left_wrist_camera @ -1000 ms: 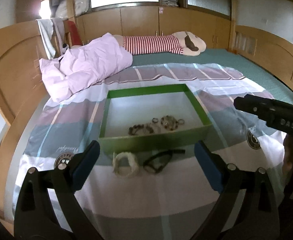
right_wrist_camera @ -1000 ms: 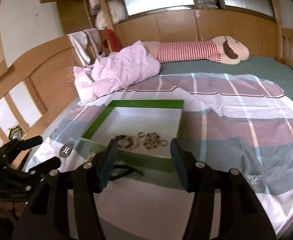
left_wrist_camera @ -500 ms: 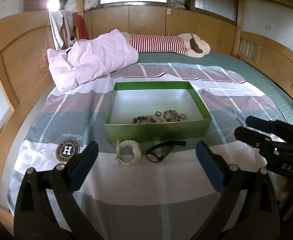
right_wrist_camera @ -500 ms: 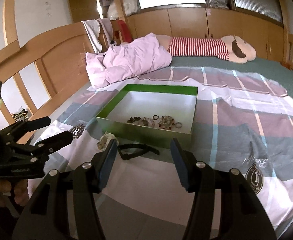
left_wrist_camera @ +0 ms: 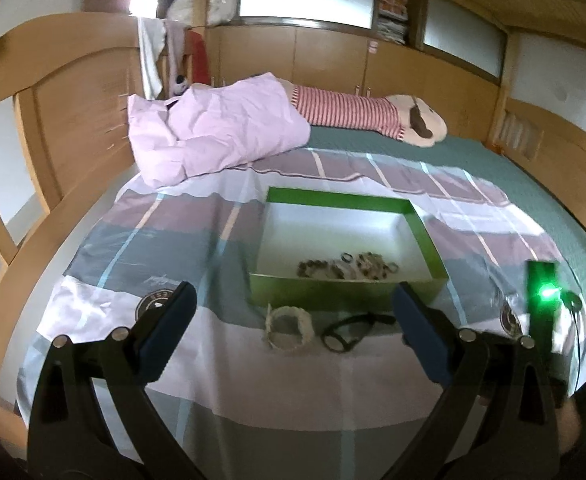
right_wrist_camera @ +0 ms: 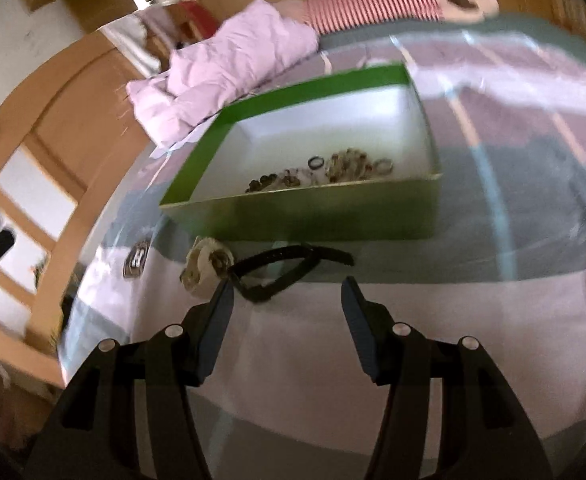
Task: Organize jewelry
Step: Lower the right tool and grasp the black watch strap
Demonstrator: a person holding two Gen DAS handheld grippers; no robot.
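Note:
A green box [left_wrist_camera: 345, 292] [right_wrist_camera: 313, 216] with a white inside sits on the bed and holds several bracelets and rings [left_wrist_camera: 347, 266] [right_wrist_camera: 325, 170] near its front wall. In front of it lie a whitish beaded bracelet [left_wrist_camera: 289, 326] [right_wrist_camera: 207, 266] and a black band [left_wrist_camera: 351, 330] [right_wrist_camera: 285, 266]. My left gripper [left_wrist_camera: 293, 332] is open and empty, held back above the sheet. My right gripper [right_wrist_camera: 287, 300] is open and empty, low over the sheet, just short of the black band, its left finger close to the whitish bracelet.
A pink duvet [left_wrist_camera: 213, 136] and a striped plush toy [left_wrist_camera: 373, 114] lie at the far end of the bed. Wooden bed rails [left_wrist_camera: 21, 216] run along the left. The right gripper's body with a green light [left_wrist_camera: 543, 304] shows at the right of the left wrist view.
My right gripper has dropped and moved forward toward the black band, tilting its view. The left gripper has shifted slightly left. Both stay open.

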